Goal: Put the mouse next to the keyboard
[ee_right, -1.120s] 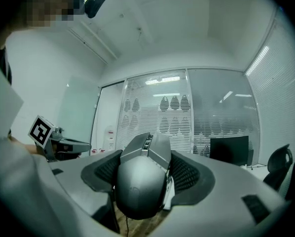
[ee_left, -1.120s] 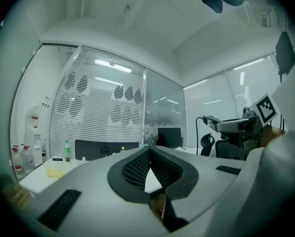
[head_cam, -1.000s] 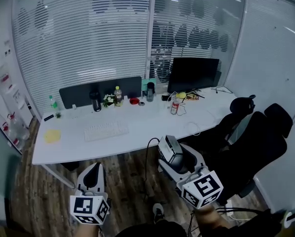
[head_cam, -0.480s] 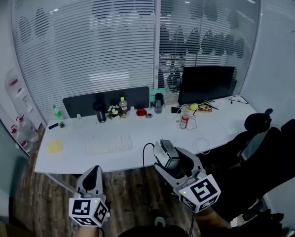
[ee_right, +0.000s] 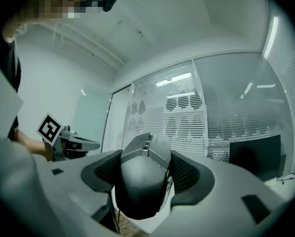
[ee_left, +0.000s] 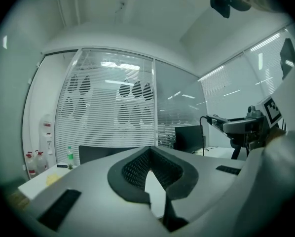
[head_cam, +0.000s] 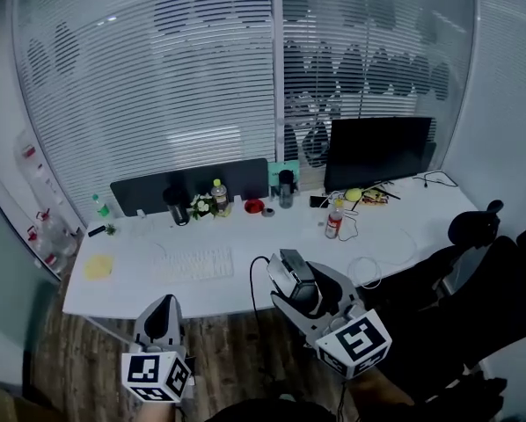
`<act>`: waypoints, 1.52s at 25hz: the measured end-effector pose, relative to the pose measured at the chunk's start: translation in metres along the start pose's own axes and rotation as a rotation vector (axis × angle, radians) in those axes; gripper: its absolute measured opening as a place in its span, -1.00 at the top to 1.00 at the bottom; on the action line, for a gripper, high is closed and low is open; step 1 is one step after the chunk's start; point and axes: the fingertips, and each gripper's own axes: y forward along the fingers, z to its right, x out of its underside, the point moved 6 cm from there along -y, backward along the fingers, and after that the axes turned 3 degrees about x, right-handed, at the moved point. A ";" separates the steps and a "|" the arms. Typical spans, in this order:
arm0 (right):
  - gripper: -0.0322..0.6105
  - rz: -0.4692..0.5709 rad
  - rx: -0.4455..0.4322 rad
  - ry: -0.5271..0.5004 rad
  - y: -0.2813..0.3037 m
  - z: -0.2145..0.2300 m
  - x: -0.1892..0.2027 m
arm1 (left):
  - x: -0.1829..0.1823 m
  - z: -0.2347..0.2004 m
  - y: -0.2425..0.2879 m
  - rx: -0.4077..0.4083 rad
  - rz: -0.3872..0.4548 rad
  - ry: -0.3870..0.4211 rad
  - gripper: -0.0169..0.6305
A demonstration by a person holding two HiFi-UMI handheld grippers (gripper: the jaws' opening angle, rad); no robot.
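Observation:
A white keyboard (head_cam: 193,265) lies on the long white desk (head_cam: 272,236), left of its middle. My right gripper (head_cam: 291,283) hangs in front of the desk's near edge, shut on a dark grey mouse (head_cam: 294,276) whose black cable (head_cam: 252,290) trails down. In the right gripper view the mouse (ee_right: 142,177) fills the space between the two pads. My left gripper (head_cam: 162,316) is lower left, over the floor, jaws together with nothing in them. In the left gripper view, that left gripper (ee_left: 152,181) points at the desk.
A black monitor (head_cam: 379,152) stands at the desk's back right, and a dark divider panel (head_cam: 188,185) stands behind bottles and a red bowl. Yellow notes (head_cam: 97,266) lie left of the keyboard. A white cable (head_cam: 373,266) loops at the right. Black chairs (head_cam: 483,262) stand to the right.
The head view has swung up and left, so the desk sits more central. The right gripper, still holding the mouse, has drifted slightly left. The left gripper has barely moved.

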 end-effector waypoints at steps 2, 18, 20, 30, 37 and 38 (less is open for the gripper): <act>-0.03 0.001 -0.013 0.004 0.002 0.011 0.000 | -0.004 0.004 0.007 -0.029 0.011 0.049 0.86; -0.03 -0.058 0.054 0.017 0.061 0.040 0.023 | 0.012 -0.031 0.088 0.030 -0.008 0.023 0.86; -0.03 -0.071 0.079 0.021 0.080 0.038 0.022 | 0.012 -0.048 0.103 0.039 -0.015 0.060 0.86; -0.03 -0.103 0.182 0.022 0.154 0.026 0.028 | 0.021 -0.119 0.165 0.181 -0.016 -0.023 0.86; -0.03 -0.125 0.262 0.030 0.189 0.023 0.032 | 0.032 -0.147 0.197 0.279 -0.047 -0.047 0.86; -0.03 -0.129 0.269 0.029 0.195 0.022 0.032 | 0.034 -0.153 0.201 0.284 -0.052 -0.058 0.86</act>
